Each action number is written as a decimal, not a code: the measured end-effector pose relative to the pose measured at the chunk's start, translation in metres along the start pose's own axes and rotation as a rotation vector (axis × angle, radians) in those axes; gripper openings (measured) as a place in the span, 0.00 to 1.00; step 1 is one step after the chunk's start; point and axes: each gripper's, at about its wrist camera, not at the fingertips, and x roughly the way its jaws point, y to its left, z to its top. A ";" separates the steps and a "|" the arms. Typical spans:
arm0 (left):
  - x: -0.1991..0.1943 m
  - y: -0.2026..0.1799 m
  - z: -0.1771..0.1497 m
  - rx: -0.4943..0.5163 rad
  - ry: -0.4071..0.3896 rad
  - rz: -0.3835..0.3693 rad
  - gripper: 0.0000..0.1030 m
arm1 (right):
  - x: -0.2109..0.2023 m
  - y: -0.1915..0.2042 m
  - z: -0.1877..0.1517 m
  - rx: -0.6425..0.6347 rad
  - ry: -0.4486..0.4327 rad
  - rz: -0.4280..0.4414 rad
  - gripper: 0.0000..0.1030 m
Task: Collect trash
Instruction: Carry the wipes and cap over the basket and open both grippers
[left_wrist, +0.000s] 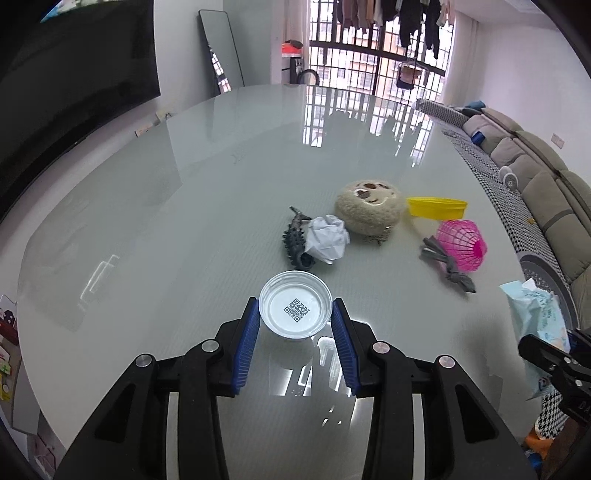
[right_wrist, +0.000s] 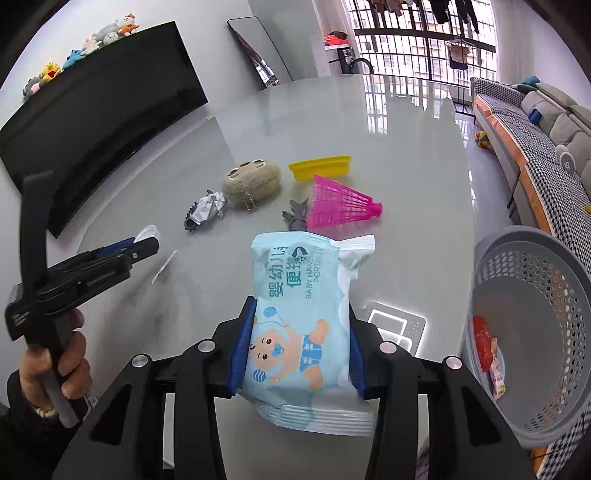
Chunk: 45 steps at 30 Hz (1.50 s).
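My left gripper (left_wrist: 295, 314) has its blue pads on both sides of a small white plastic cup (left_wrist: 295, 309) with a QR code inside; it stands on the glass table (left_wrist: 184, 184). The pads seem to touch its rim. My right gripper (right_wrist: 297, 325) is shut on a light blue baby wipes pack (right_wrist: 303, 317) and holds it above the table's near edge. That pack also shows at the right of the left wrist view (left_wrist: 539, 317). A crumpled white paper ball (left_wrist: 327, 238) lies beyond the cup. A grey perforated basket (right_wrist: 535, 332) stands to the right with a red wrapper (right_wrist: 487, 350) inside.
On the table lie a dark spiky toy (left_wrist: 295, 240), a beige plush head (left_wrist: 369, 210), a yellow dish (left_wrist: 436, 207), a pink shuttlecock (left_wrist: 461, 243) and a grey fabric bow (left_wrist: 448, 266). A white stick (right_wrist: 164, 266) lies near the left gripper. A sofa (left_wrist: 535, 177) runs along the right.
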 end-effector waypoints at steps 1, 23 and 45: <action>-0.004 -0.007 0.001 0.007 -0.008 -0.015 0.38 | -0.002 -0.004 -0.002 0.008 0.001 -0.006 0.41; 0.009 -0.274 -0.002 0.382 0.037 -0.380 0.38 | -0.075 -0.190 -0.049 0.330 -0.019 -0.291 0.41; 0.043 -0.338 -0.017 0.450 0.115 -0.383 0.54 | -0.059 -0.250 -0.058 0.407 0.010 -0.288 0.55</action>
